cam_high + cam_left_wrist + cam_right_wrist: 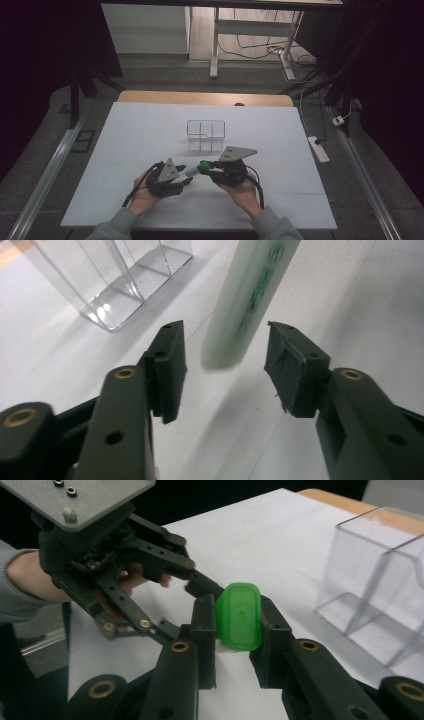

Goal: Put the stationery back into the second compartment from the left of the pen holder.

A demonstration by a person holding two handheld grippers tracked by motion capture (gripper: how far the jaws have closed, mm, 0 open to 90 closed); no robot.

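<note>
A pale tube [245, 300] with green print and a green cap [239, 616] hangs level above the white table, between the two grippers. My right gripper [236, 607] is shut on the cap, one pad on each side. In the high view the cap [204, 165] sits at the tip of the right gripper [206, 168]. My left gripper [225, 340] stands open around the tube's flat tail end, with a gap on both sides. From above, the left gripper [187, 174] points right toward the tube.
A clear plastic box [206, 135] with dividers stands on the white sheet [150, 130] just behind the grippers; it appears in the left gripper view [115, 285] and right gripper view [380, 580]. A power strip [318, 149] lies on the floor to the right.
</note>
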